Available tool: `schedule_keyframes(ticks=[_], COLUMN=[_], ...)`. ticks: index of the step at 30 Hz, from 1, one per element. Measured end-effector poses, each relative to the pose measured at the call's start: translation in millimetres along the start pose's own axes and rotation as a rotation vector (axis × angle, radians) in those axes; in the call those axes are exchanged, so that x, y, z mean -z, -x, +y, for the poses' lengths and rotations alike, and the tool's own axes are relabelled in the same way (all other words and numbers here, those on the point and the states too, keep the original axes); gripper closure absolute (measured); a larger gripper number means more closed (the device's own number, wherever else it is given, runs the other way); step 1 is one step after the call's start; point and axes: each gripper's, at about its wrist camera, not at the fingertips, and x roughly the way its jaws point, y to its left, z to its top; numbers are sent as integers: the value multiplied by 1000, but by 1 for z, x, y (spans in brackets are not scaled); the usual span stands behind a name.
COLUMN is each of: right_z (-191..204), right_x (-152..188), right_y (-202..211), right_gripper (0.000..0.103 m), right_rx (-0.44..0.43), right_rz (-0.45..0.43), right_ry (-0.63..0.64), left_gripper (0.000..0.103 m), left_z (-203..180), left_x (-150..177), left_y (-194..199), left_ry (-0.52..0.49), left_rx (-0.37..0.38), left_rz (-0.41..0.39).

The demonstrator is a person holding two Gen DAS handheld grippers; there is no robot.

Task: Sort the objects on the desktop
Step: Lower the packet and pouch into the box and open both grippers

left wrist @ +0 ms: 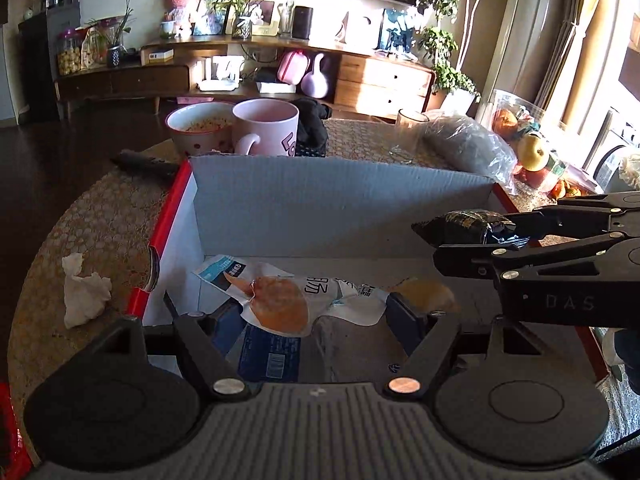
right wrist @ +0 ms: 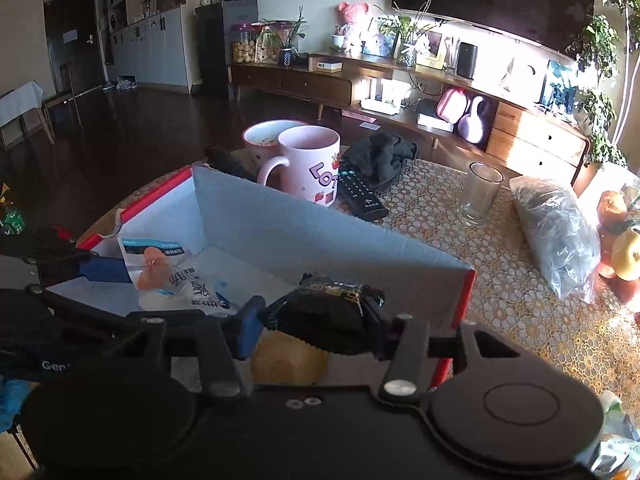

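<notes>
- Nearest your left gripper [left wrist: 316, 312], the blue-padded jaws sit apart with a white snack pouch [left wrist: 280, 300] between them; the pouch spans the gap and its edges reach both pads, so it looks clamped.
- That pouch hangs over the floor of the open cardboard box [left wrist: 336, 208], white inside, red outside edges.
- Below it, on the box floor, lies a blue-labelled flat pack [left wrist: 268, 354], plus a yellowish item [left wrist: 428, 294] near the right pad.
- Your right gripper [right wrist: 316, 320] is clamped on a small black packet [right wrist: 328, 312], pads pressing both ends.
- From the left wrist view, that packet [left wrist: 464, 226] hovers over the box's right side, above the interior.
- Left of the box, a crumpled tissue [left wrist: 84, 292] lies on the lace-patterned tablecloth [right wrist: 520, 320].
- Just behind the box's far wall: pink mug [right wrist: 312, 164], with a white bowl [right wrist: 264, 140] touching or just behind it.
- Beside the mug: black remote [right wrist: 360, 196], dark cloth bundle [right wrist: 380, 160] partly over its far end.
- Further right: empty clear glass [right wrist: 478, 194] upright, then a clear plastic bag with dark contents [right wrist: 556, 236].
- Table's right edge: bagged fruit [left wrist: 532, 152] in strong window light.
- Far back: wooden sideboard [right wrist: 400, 76], cluttered; details too small to call.
</notes>
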Motion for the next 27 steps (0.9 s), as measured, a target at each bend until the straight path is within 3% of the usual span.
schedule_keyframes(ticks=[12, 17, 27], right_z=[-10, -7, -2], right_x=[-7, -13, -13], right_y=[-32, -39, -49], right_gripper=[51, 51, 47], right_rx=[31, 16, 31], right_rz=[128, 144, 181], right_ry=[-43, -62, -39], left_gripper=[28, 28, 27], left_z=[-5, -8, -3], left_x=[-5, -6, -8], left_y=[-24, -36, -40], left_ry=[-52, -73, -46], left_rx=[-16, -37, -15], left_rz=[109, 174, 224])
